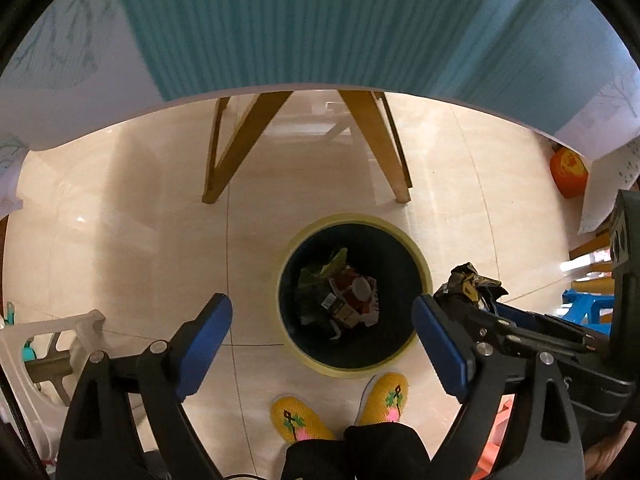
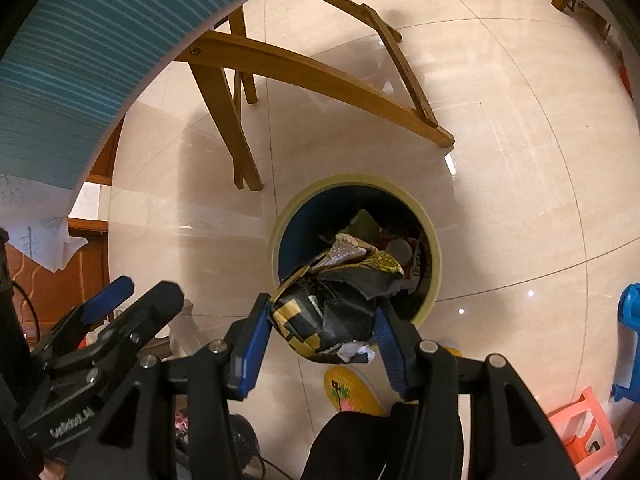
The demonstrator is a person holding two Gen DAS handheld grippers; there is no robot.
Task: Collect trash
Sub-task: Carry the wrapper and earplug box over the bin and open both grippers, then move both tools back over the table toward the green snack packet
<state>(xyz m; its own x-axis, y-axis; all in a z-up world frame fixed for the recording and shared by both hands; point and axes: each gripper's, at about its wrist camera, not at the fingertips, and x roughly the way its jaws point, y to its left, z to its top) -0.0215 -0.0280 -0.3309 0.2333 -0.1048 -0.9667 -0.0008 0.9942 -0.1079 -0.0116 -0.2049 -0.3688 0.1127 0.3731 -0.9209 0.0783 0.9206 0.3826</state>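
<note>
— Tongs first: what are yours doing, seen from the left wrist?

— My left tongs stand spread wide, blue pads apart, with nothing between them. They point down at the trash bin, a round dark bin with a pale yellow rim standing on the cream tiled floor. Inside lie crumpled wrappers and packets. My yellow slippers sit just below the bin's near rim. At the right edge of this view my right tongs come in, with a wad of dark and yellow wrapper at their tips.

— And behind the bin?

— Wooden legs of the desk, and its teal cloth hanging over the edge.

— Now the right wrist view.

— My right tongs are pinching the crumpled wrapper, black with yellow patches and a patterned flap; both blue pads press its sides. The wad hangs over the near rim of the trash bin, partly covering its mouth. My left tongs show at the lower left, well beside the bin.

— Anything else on the floor?

— A pink plastic stool at the lower right and a blue plastic piece at the right edge.
</note>
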